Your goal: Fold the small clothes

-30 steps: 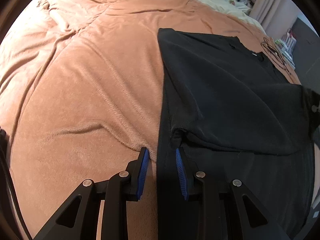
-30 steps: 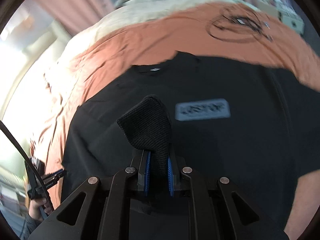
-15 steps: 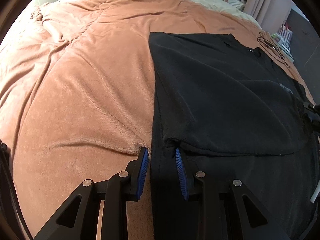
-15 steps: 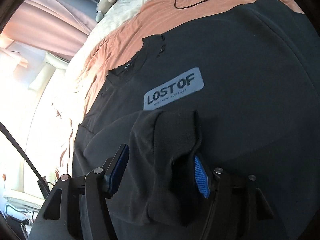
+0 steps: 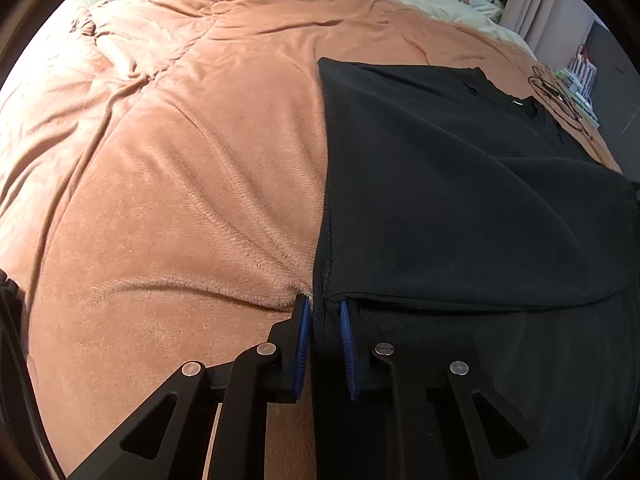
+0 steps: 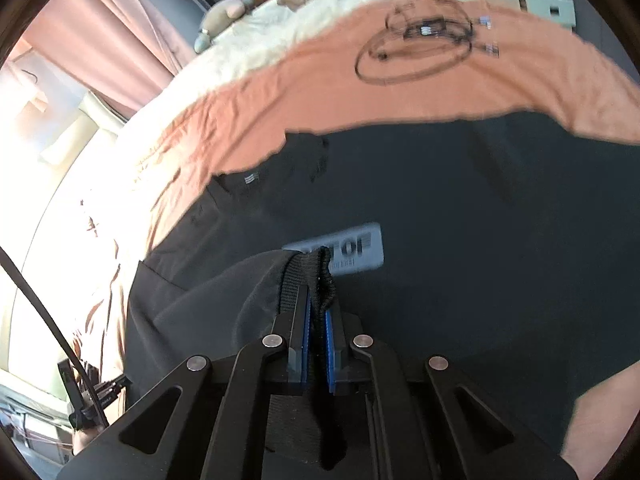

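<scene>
Across the bed, on its orange blanket (image 5: 192, 184), lies the black sweatshirt (image 5: 460, 184), face up, with a grey logo patch (image 6: 344, 250) on the chest and one side already laid over toward the middle. The right hand-held gripper (image 6: 316, 320) is clamped on a ribbed cuff (image 6: 316, 276), holding it just above the chest beside the patch. The left hand-held gripper (image 5: 323, 312) straddles the garment's outer folded edge with its jaws narrowly parted; whether the pads actually pinch the cloth cannot be told.

The step in hand looks like laying the sleeve across the body. To do it well, the cuff should be carried low and level so the sleeve lands flat, without a twist, parallel to the folded edge. The left side is best kept as an anchor, so the fold underneath does not drag. A coiled cable (image 6: 416, 48) lies well apart, near the pillow end.
</scene>
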`<state>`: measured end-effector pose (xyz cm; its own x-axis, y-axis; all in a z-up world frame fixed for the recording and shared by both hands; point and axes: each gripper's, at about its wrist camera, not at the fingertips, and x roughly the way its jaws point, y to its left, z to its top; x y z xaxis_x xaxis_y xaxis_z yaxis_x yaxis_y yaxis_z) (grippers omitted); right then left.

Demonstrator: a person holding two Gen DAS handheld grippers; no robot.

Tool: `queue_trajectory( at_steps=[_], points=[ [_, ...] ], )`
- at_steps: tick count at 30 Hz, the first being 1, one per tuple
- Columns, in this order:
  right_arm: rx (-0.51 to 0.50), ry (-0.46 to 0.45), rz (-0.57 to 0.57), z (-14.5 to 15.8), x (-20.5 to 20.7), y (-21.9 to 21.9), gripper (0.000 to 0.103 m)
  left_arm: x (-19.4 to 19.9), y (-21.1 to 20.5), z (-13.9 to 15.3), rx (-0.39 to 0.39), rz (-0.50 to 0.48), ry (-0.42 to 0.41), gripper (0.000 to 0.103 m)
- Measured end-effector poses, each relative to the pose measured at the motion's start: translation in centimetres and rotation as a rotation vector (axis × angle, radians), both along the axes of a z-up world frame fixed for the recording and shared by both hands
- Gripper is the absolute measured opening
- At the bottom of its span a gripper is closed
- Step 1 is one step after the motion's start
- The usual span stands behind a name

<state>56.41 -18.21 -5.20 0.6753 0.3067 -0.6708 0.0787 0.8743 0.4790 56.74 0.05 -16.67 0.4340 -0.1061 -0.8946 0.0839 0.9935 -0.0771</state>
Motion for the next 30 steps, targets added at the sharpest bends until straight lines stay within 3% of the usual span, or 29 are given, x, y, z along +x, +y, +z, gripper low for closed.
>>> queue_trajectory(
  at_steps=[3,8,10,12,14,15,17,18,19,22,26,28,29,30],
  points=[
    [-0.030,-0.010,-0.041,0.6,-0.4,-1.1,0.002,-0.1,-0.1,-0.1,0.010,0.003,-0.003,0.017],
    [-0.100,0.048,-0.179,-1.8,0.1,-3.3,0.002,0.0,0.1,-0.2,0.004,0.012,0.006,0.017],
    [-0.067,0.103,-0.217,-3.4,0.1,-4.7,0.003,0.0,-0.1,-0.1,0.015,0.005,0.007,0.017],
    [0.015,0.121,-0.181,-4.5,-0.1,-5.1,0.003,-0.3,-0.4,0.1,0.035,-0.011,0.006,0.017],
    [0.017,0.123,-0.141,-4.8,-0.4,-4.4,0.005,-0.5,-0.4,0.4,0.035,-0.020,0.013,0.017],
    [0.026,0.124,-0.125,-4.9,-0.2,-4.4,0.012,-0.8,-0.3,0.6,0.028,-0.021,0.016,0.017],
    [0.052,0.131,-0.092,-5.5,0.2,-4.1,0.037,-1.4,-0.2,1.3,0.024,-0.031,0.011,0.017],
    [0.050,0.129,-0.091,-5.7,0.6,-4.0,0.059,-1.7,-0.1,1.6,0.017,-0.039,0.008,0.017],
    [0.045,0.118,-0.093,-5.8,0.7,-3.9,0.062,-2.0,0.0,2.1,0.007,-0.049,0.002,0.017],
    [0.111,0.111,-0.069,-7.0,1.7,-4.1,0.062,-2.6,0.3,3.4,0.006,-0.053,-0.024,0.017],
    [0.071,0.120,-0.061,-8.2,2.9,-3.1,0.056,-1.6,0.5,4.8,-0.009,-0.023,-0.063,0.017],
    [0.047,0.140,-0.075,-8.6,3.0,-2.7,0.031,-0.6,0.1,4.3,-0.020,-0.009,-0.057,0.017],
    [0.050,0.148,-0.071,-8.6,3.1,-2.6,0.024,0.0,-0.3,3.8,-0.022,-0.004,-0.051,0.017],
    [0.048,0.156,-0.059,-8.6,3.4,-2.5,0.008,0.4,-0.6,3.3,-0.020,-0.002,-0.042,0.017]
  ],
)
